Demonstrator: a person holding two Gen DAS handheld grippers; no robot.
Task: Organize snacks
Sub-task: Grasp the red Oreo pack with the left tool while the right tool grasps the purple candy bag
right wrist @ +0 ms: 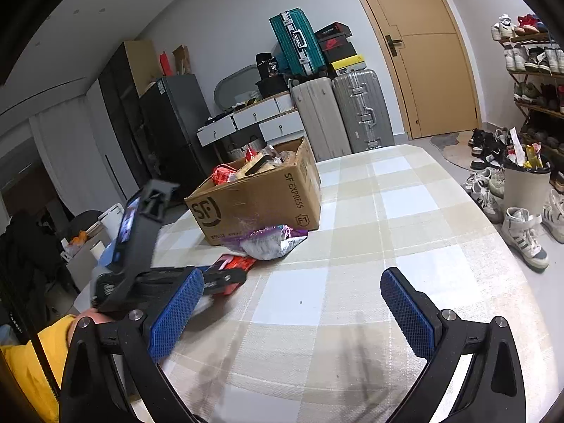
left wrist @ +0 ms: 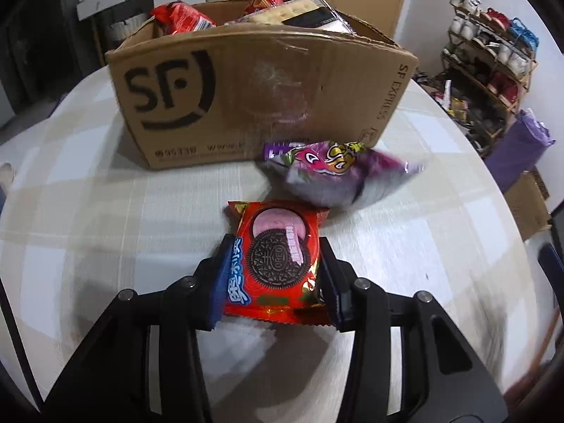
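Snacks were seen at two places on the checked surface [right wrist: 405,190]: some packed in the open cardboard box [left wrist: 246,95] toward the far left edge, two lying loose in front of it. Inside the box, red packets [left wrist: 179,17] and a cracker pack [left wrist: 282,10] stood above the rim. The red Oreo packet [left wrist: 278,264] lay flat on the surface, nearest the left wrist camera, and was held by the left gripper [left wrist: 275,275], whose blue-padded fingers [left wrist: 220,282] were pressed against both of its long sides. Just beyond it, to the right and near the box's front wall, the purple snack bag [left wrist: 335,172] was seen, blurred. Further right, the right gripper [right wrist: 292,313] was held above a bare part of the surface with its fingers [right wrist: 405,313] spread wide and nothing between them. A yellow sleeve [right wrist: 35,359] was visible at the lower left of the right wrist view.
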